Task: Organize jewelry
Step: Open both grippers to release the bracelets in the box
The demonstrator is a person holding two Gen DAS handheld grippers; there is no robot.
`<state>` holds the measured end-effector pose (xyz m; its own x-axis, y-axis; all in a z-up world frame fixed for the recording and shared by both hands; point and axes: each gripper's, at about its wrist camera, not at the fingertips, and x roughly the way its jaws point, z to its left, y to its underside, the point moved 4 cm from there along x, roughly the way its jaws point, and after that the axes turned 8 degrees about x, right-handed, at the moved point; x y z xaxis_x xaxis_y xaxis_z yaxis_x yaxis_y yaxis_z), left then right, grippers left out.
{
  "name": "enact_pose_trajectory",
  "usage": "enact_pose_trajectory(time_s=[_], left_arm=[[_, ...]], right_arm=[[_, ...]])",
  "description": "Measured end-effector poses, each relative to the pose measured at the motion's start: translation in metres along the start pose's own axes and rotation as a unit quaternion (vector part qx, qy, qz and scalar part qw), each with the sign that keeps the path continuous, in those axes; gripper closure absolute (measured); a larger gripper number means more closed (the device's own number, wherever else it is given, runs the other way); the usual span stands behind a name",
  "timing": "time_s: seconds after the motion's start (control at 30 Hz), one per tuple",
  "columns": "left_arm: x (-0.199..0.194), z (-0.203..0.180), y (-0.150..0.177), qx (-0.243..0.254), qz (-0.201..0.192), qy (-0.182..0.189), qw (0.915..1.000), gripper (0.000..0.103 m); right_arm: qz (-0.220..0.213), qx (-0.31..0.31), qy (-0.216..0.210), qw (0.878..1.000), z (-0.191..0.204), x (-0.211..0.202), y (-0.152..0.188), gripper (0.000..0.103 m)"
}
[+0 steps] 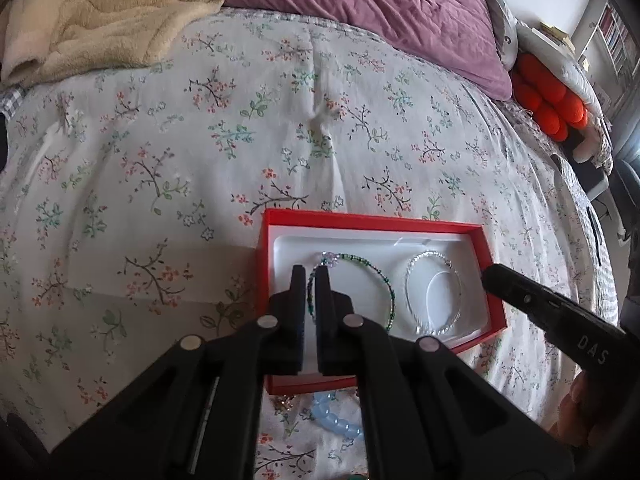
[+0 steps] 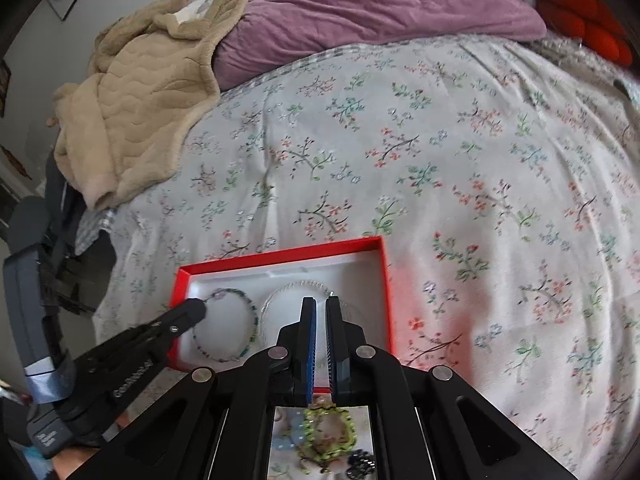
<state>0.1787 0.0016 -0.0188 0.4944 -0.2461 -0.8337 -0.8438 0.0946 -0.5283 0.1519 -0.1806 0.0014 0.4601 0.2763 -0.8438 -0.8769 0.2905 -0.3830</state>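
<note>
A red box (image 1: 491, 276) with a white lining lies on the flowered bedspread; it also shows in the right wrist view (image 2: 384, 280). Inside lie a green beaded bracelet (image 1: 376, 272) (image 2: 250, 312) and a clear crystal bracelet (image 1: 412, 296) (image 2: 288, 290). My left gripper (image 1: 311, 276) is nearly shut over the box, its tips pinching the left side of the green bracelet. My right gripper (image 2: 320, 304) is nearly shut and empty above the crystal bracelet. A pale blue bead bracelet (image 1: 336, 420) and a yellow-green bracelet (image 2: 328, 432) lie on the bed in front of the box.
A beige blanket (image 1: 100, 12) and a purple duvet (image 1: 380, 12) lie at the far end of the bed. An orange cushion (image 1: 548, 100) sits at the far right. More small jewelry (image 2: 360, 466) lies near the bed's front edge.
</note>
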Motion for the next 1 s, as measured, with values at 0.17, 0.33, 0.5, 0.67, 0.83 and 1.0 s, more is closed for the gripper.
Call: enact_pose_trajectory(time_s=[0.17, 0.33, 0.5, 0.67, 0.83, 1.0], left_arm=[[-0.015, -0.006, 0.001, 0.017, -0.001, -0.011, 0.9998, 0.070], [-0.031, -0.013, 0.008, 0.028, 0.001, -0.017, 0.9994, 0.044], [-0.050, -0.018, 0.016, 0.044, -0.006, -0.020, 0.9988, 0.029], [-0.057, -0.018, 0.031, 0.046, 0.010, -0.024, 0.9986, 0.024], [-0.056, -0.020, 0.049, 0.048, 0.043, -0.024, 0.9977, 0.020], [-0.051, -0.022, 0.068, 0.051, 0.076, -0.021, 0.9956, 0.017]], right_arm=[[-0.005, -0.019, 0.020, 1.000, 0.001, -0.015, 0.002, 0.087], [-0.007, -0.030, 0.030, 0.999, 0.000, -0.032, 0.007, 0.084], [-0.007, -0.042, 0.039, 0.998, -0.001, -0.049, 0.017, 0.058], [-0.010, -0.053, 0.044, 0.998, -0.001, -0.063, 0.029, 0.040], [0.006, -0.054, 0.055, 0.997, -0.005, -0.066, 0.045, 0.025], [0.040, -0.048, 0.070, 0.996, -0.015, -0.061, 0.062, 0.020]])
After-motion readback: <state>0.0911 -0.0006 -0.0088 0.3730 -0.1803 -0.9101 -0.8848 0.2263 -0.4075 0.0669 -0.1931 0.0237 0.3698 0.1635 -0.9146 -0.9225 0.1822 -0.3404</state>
